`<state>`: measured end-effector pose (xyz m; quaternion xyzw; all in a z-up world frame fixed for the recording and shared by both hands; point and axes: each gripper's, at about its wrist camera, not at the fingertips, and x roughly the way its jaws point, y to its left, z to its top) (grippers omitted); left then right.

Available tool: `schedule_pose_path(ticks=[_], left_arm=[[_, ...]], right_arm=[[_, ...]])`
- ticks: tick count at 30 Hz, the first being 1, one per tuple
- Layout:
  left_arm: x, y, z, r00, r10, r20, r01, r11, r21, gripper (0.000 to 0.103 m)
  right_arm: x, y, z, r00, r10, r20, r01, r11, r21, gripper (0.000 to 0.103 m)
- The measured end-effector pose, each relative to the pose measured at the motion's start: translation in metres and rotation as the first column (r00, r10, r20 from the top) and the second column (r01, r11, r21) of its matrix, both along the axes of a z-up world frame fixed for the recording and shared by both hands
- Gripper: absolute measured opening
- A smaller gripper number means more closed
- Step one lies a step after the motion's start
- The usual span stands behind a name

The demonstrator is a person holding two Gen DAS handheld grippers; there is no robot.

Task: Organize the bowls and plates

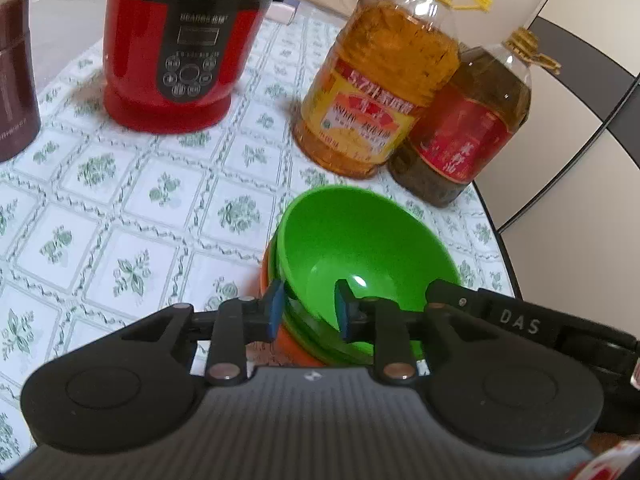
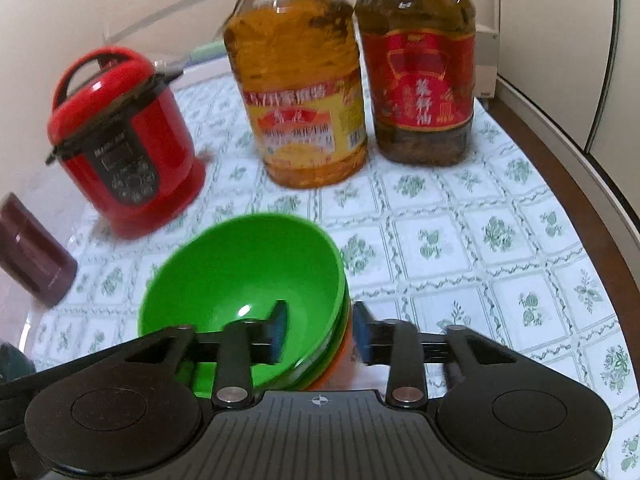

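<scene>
The orange bowl [image 2: 340, 368] is mostly hidden under the green bowls [image 2: 240, 272]; the oil bottles' [image 2: 296, 92] caps are cut off beyond the gripper.

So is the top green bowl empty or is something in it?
Empty. Both wrist views show the green bowl's bare inside with only a light glint; it sits nested upright in another green bowl on an orange one.

Nested bowls [image 1: 360, 248] before two oil bottles [image 1: 380, 92].

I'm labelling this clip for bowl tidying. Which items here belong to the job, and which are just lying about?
Job: green bowl, second green bowl beneath it, orange bowl at the bottom.
Lying about: red cooker, yellow-label oil bottle, red-label oil bottle, dark canister.
</scene>
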<state>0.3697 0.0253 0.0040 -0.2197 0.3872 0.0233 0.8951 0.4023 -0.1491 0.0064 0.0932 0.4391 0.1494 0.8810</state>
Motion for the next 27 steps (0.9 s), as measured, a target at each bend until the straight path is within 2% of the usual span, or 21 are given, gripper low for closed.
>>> schedule_pose_path(ticks=[9, 14, 18, 25, 27], left_arm=[[-0.024, 0.008, 0.015, 0.998, 0.029, 0.051, -0.027, 0.999, -0.042, 0.026], [-0.052, 0.006, 0.023, 0.996, 0.046, 0.075, -0.043, 0.998, -0.047, 0.033], [-0.076, 0.002, 0.029, 0.996, 0.04, 0.084, -0.037, 0.998, -0.044, 0.036], [-0.121, -0.01, 0.035, 0.996, 0.011, 0.087, -0.01, 1.0, -0.007, 0.05], [-0.136, -0.014, 0.033, 0.997, -0.001, 0.079, 0.001, 1.0, 0.011, 0.051]], right_arm=[[-0.017, -0.02, 0.013, 0.999, -0.042, 0.0, 0.042, 0.996, 0.076, 0.043], [-0.042, -0.034, 0.024, 0.998, -0.058, -0.008, 0.058, 0.985, 0.162, 0.043], [-0.065, -0.039, 0.032, 0.999, -0.051, 0.0, 0.05, 0.987, 0.153, 0.043], [-0.112, -0.049, 0.034, 1.0, -0.027, -0.012, 0.029, 0.988, 0.153, 0.044], [-0.127, -0.05, 0.032, 1.0, -0.012, -0.01, 0.013, 0.99, 0.137, 0.044]])
